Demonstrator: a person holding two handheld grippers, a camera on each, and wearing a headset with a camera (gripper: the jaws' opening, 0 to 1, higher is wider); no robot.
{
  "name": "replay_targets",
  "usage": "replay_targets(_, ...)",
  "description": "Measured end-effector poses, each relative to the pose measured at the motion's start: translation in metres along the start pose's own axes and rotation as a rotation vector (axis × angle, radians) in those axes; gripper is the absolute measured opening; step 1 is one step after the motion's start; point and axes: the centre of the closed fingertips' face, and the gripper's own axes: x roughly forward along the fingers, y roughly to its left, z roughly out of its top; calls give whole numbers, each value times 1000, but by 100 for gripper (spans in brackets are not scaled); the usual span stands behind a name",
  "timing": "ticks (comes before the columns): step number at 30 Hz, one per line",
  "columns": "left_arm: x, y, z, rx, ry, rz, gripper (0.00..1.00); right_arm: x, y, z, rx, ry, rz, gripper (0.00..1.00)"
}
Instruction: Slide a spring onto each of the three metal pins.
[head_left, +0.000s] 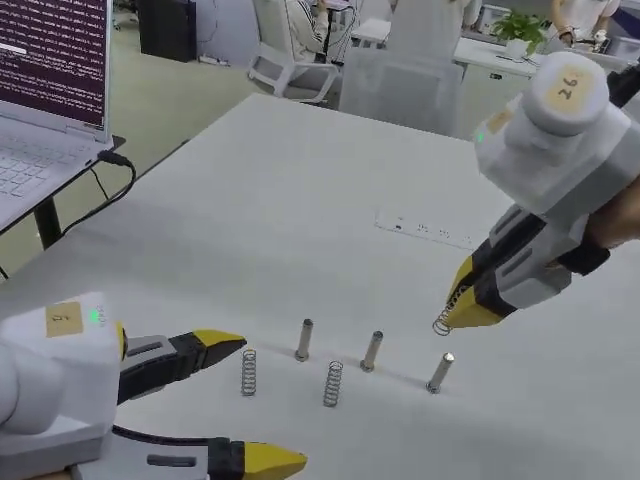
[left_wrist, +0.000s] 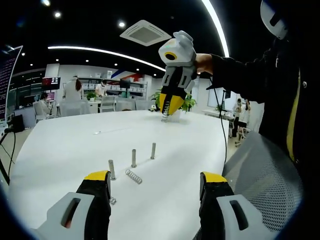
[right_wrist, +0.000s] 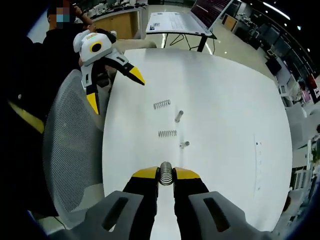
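Steel spring (head_left: 443, 322), pinched in my right gripper (head_left: 458, 316) fingers, hangs roughly upright, just above and slightly to one side of the end pin (head_left: 440, 372). That pin stands upright on the desk (head_left: 300, 200). My left gripper (head_left: 270, 400), fingers spread, is farther from that pin.

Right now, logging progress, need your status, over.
Right gripper shut on one spring, near the end pin. Left gripper open, beside two loose springs on table. Three pins bare. Nothing blocking.

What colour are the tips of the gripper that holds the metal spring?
Yellow; the white-and-black right gripper shows them best in the right gripper view.
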Motion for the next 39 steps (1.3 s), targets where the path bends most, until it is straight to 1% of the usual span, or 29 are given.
replay_targets(3, -1, 3, -3, -1, 8, 11, 70, 1, -9, -8, 18, 15, -14, 8)
replay_targets(10, -6, 14, -9, 0, 18, 52, 71, 9, -25, -21, 49, 39, -24, 8)
replay_targets(13, -8, 17, -10, -1, 21, 62, 71, 14, -29, -24, 67, 42, -13, 8)
replay_targets(16, -10, 19, -9, -3, 20, 73, 71, 24, -32, -30, 66, 59, -7, 8)
replay_targets(20, -11, 20, -9, -1, 23, 77, 71, 37, -35, -37, 78, 66, 12, 8)
replay_targets(23, -11, 20, -9, 0, 25, 78, 71, 45, -38, -44, 84, 86, 13, 8)
replay_targets(25, -11, 19, -9, -1, 25, 77, 71, 51, -38, -47, 90, 91, 22, 8)
replay_targets(28, -11, 19, -10, 1, 32, 77, 71, 60, -41, -54, 96, 104, 21, 8)
replay_targets(33, -12, 19, -11, 3, 36, 80, 70, 68, -44, -58, 117, 98, 25, 8)
replay_targets(39, -12, 19, -11, 5, 37, 79, 70, 71, -44, -60, 126, 97, 26, 8)
